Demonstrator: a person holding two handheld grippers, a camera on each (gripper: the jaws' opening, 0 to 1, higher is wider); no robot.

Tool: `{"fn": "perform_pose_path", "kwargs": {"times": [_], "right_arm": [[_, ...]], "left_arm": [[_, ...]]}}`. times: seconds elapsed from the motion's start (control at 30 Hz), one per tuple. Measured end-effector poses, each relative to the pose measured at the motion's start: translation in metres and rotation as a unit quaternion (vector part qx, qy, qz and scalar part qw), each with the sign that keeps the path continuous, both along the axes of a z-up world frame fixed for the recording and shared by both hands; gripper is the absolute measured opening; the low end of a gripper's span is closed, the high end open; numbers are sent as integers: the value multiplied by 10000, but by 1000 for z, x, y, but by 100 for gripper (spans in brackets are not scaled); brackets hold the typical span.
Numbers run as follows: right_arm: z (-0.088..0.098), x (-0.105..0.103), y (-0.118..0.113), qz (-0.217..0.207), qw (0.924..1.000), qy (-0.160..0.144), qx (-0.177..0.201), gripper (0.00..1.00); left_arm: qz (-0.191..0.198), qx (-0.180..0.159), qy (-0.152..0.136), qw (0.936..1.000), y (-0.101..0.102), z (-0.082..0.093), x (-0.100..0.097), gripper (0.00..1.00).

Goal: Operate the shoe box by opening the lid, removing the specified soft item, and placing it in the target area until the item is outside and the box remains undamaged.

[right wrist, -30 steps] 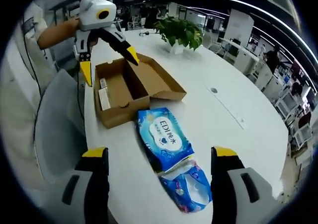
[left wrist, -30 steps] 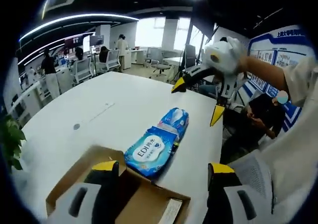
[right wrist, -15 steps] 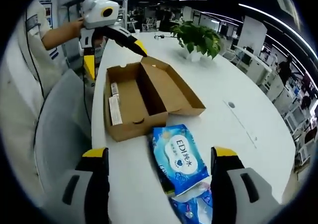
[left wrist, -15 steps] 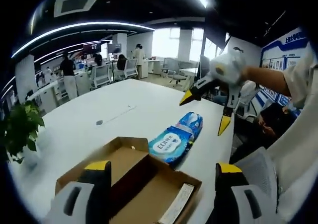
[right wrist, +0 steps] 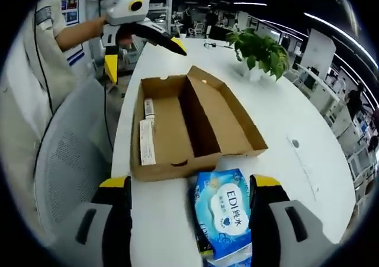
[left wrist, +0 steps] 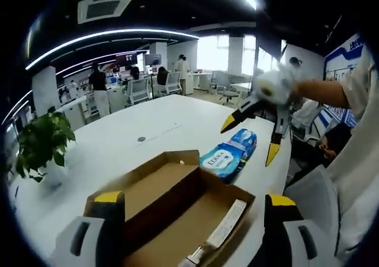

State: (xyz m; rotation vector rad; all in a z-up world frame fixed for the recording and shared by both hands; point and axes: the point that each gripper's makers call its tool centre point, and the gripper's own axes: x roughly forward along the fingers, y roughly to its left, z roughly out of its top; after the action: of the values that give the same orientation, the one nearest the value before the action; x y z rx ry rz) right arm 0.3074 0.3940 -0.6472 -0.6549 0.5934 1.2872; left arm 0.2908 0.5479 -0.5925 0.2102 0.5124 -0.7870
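Wipes pack (right wrist: 224, 212) on table between right gripper's (right wrist: 190, 191) spread fingers

I read "EDI" followed by Chinese characters on the white oval label of the blue wipes pack (right wrist: 227, 215), lying just off the open shoe box (right wrist: 195, 128) near the table's edge; smaller print under it is too fine. In the left gripper view the same pack (left wrist: 228, 155) shows "EDI" only faintly. Label strips inside the box and the blue wall board (left wrist: 350, 48) are illegible.
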Motion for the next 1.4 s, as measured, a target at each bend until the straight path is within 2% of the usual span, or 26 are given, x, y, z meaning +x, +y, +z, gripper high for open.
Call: {"fn": "perform_pose_path", "kwargs": {"times": [0.2, 0.47, 0.83, 1.17, 1.4], "right_arm": [[-7, 0, 12, 131, 9999, 21, -48, 75], [-16, 0, 27, 309, 9995, 40, -108, 73], [-28, 0, 48, 586, 9980, 166, -148, 66], [-39, 1, 59, 751, 9963, 183, -373, 63], [-48, -5, 69, 893, 9945, 306, -448, 62]], "left_arm": [[320, -153, -39, 9994, 15, 1, -4, 100], [519, -153, -7, 9985, 34, -5, -12, 100], [686, -257, -63, 9973, 45, -5, -24, 100], [836, -305, -34, 9960, 54, -13, -28, 100], [846, -193, 26, 9962, 60, -19, -33, 100]]}}
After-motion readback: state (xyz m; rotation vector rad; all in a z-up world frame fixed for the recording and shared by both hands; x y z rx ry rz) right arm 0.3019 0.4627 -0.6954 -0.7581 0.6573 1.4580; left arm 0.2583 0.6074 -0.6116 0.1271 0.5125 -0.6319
